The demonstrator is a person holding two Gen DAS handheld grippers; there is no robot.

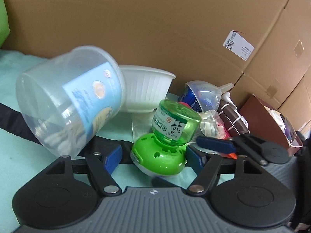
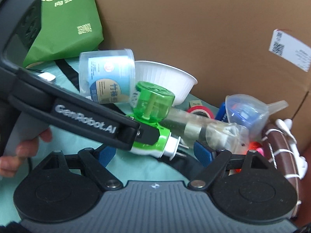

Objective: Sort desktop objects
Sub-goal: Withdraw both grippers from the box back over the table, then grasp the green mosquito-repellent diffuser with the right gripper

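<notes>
Between the left gripper's (image 1: 153, 155) blue pads (image 1: 112, 158) lies the green vaporizer (image 1: 161, 151), tilted on the teal cloth (image 1: 17, 155) with its bottle end leaning away from the camera. These tongs are partly open: one pad sits close against the vaporizer's base, the other just apart, so nothing is clamped. Just beside the vaporizer, the right gripper (image 2: 155, 153) also stands wide and holds nothing, its pads flanking the vaporizer's plug pins without touching. A hand (image 2: 19, 151) grips the left tool's handle. Beside the vaporizer leans a clear tub (image 1: 68, 101), behind it a white bowl (image 1: 147, 89), and on its other side a clear funnel (image 1: 206, 95). Cardboard (image 1: 155, 29) rises behind the vaporizer.
</notes>
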